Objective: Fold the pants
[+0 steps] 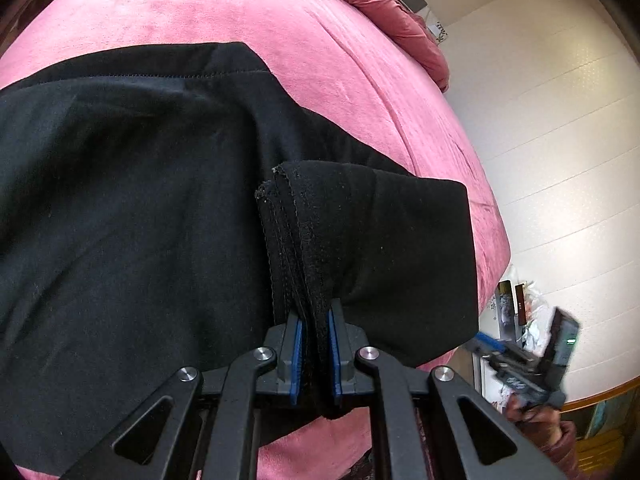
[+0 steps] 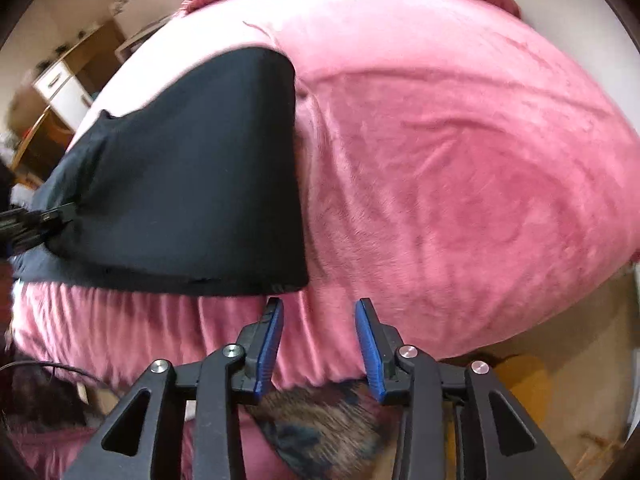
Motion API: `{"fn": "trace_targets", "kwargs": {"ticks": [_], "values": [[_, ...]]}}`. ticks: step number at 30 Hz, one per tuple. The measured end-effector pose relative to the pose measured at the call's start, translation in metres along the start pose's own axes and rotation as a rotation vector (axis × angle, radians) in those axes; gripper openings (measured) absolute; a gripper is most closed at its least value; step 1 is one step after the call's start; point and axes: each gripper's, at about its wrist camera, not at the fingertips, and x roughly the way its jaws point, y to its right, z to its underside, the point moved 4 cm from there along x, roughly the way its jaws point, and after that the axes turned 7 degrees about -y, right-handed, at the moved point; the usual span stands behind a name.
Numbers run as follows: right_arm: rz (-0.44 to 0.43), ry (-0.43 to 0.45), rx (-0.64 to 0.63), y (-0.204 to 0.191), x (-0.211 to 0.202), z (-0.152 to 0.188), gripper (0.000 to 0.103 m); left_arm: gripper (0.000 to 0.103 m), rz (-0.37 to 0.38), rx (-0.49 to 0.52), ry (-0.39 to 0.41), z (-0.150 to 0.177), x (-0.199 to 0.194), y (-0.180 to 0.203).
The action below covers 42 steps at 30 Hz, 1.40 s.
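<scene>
Room: white panelled wall (image 1: 560, 140) beyond the far edge of the bed; a wooden cabinet with white drawers (image 2: 64, 84) stands past the bed's other side.
Bed: pink fleece blanket (image 1: 320, 40) covers the whole top; a darker red quilt (image 1: 384, 4) is bunched at the far end of the bed.
Pants: black pants (image 1: 140, 200) lie on the bed near its front edge, spread flat over most of the blanket on that side, one folded part raised off the bed.
Left gripper: left gripper (image 1: 313, 334) is clamped tight on a bunched, stitched hem of the pants, the blue pads (image 1: 297, 344) pressing the cloth from both sides; the hem stands up from the bed.
Right gripper: right gripper (image 2: 319, 312) hangs just off the bed's front edge, jaws partly apart with nothing between them; its fingertips sit just below the near corner of the pants, not touching.
Hand: a person's hand (image 1: 532, 420) holds the right gripper's handle beside the bed.
Floor: patterned dark rug (image 2: 320, 432) under the bed's front edge, partly blurred.
</scene>
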Motion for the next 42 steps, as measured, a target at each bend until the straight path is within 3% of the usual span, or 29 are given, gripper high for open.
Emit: {"fn": "trace_targets", "kwargs": {"ticks": [4,6,9,12,16,19,23,29,36,42], "values": [[-0.028,0.094,-0.021,-0.003,-0.037,-0.02,0.041,0.014,-0.018,0.012,0.034,0.007,-0.008,-0.004],[-0.035,0.131,-0.047,-0.019,-0.04,-0.035,0.041,0.022,-0.042,0.008,0.056,0.015,-0.013,-0.005],[-0.057,0.174,-0.094,-0.049,-0.039,-0.067,0.041,0.024,-0.099,0.029,0.138,0.015,-0.036,-0.004],[-0.06,0.199,-0.13,-0.075,-0.034,-0.098,0.041,0.025,-0.102,0.072,0.208,0.002,-0.057,0.006],[-0.008,0.188,-0.135,-0.094,-0.013,-0.122,0.041,0.025,-0.114,0.133,0.216,-0.018,-0.056,0.02],[0.032,0.181,-0.08,-0.084,-0.003,-0.135,0.047,0.025,-0.142,0.157,0.162,-0.028,-0.033,0.025],[0.058,0.131,-0.042,-0.073,0.023,-0.143,0.051,0.024,-0.219,0.171,0.063,-0.023,0.001,0.014],[0.06,0.119,-0.051,-0.069,0.053,-0.144,0.051,0.027,-0.264,0.185,0.111,-0.019,0.005,0.013],[0.073,0.162,-0.077,-0.07,0.044,-0.139,0.053,0.03,-0.319,0.177,0.191,-0.012,-0.021,0.023],[0.068,0.236,-0.075,-0.081,0.02,-0.13,0.061,0.033,-0.342,0.169,0.244,-0.001,-0.05,0.025]]}}
